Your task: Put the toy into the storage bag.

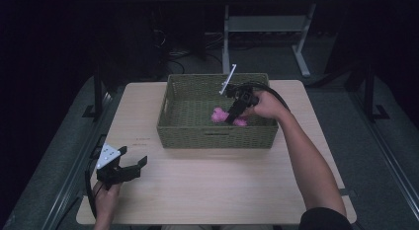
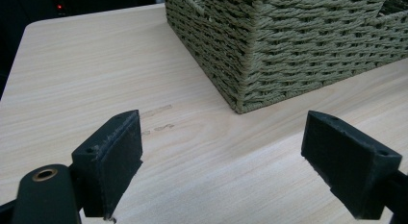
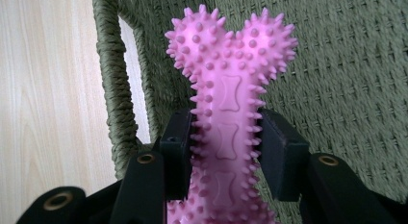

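Observation:
A pink spiky bone-shaped toy (image 3: pixel 228 89) sits clamped by its shaft between my right gripper's (image 3: pixel 227 147) jaws, which are shut on it. In the high view the toy (image 1: pixel 219 115) hangs inside the green woven basket (image 1: pixel 217 134), just above its floor, with the right gripper (image 1: pixel 232 115) reaching down from the right. My left gripper (image 1: pixel 132 167) rests low over the table's front left, jaws wide open and nothing between them (image 2: pixel 221 156). It points at the basket's near corner (image 2: pixel 240 89).
The light wooden table (image 1: pixel 222 185) has bare room in front of and left of the basket. A white stick-like part (image 1: pixel 228 79) leans at the basket's back rim. Dark floor and a desk frame (image 1: pixel 301 47) lie beyond the table.

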Demonstrator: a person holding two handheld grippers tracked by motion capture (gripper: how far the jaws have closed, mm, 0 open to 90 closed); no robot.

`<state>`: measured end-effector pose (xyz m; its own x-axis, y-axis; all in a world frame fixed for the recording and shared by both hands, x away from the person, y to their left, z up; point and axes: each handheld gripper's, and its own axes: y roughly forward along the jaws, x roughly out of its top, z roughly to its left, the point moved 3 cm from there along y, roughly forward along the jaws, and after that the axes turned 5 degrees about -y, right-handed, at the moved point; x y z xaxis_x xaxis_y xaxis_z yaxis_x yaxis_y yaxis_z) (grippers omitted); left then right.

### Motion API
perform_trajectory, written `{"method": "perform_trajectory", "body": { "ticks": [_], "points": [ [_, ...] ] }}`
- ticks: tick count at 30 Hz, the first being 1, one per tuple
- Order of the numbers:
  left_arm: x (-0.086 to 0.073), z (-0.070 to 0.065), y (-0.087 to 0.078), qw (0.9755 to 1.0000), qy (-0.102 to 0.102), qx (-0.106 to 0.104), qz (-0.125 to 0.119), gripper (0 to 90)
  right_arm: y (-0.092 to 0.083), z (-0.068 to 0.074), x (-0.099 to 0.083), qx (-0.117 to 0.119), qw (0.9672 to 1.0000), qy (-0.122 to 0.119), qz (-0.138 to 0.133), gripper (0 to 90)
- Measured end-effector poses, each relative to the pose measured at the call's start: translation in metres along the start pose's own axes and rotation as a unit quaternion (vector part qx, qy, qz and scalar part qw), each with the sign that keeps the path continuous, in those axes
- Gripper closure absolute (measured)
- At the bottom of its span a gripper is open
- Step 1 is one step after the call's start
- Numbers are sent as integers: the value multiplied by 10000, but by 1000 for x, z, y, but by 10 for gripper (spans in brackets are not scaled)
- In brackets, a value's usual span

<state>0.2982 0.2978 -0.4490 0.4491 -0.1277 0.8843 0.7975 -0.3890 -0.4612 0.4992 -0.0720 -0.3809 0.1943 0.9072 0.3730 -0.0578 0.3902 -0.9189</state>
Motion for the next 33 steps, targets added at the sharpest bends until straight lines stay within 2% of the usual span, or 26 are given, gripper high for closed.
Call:
{"method": "perform_trajectory", "body": {
  "ticks": [12, 33],
  "points": [
    [0, -1, 1, 10000, 27, -3, 29, 139, 14, -1, -9, 122, 9999, 89, 70, 578],
    [0, -1, 1, 10000, 39, -1, 25, 138, 23, -4, -15, 200, 9995, 231, 30, 577]
  ]
}}
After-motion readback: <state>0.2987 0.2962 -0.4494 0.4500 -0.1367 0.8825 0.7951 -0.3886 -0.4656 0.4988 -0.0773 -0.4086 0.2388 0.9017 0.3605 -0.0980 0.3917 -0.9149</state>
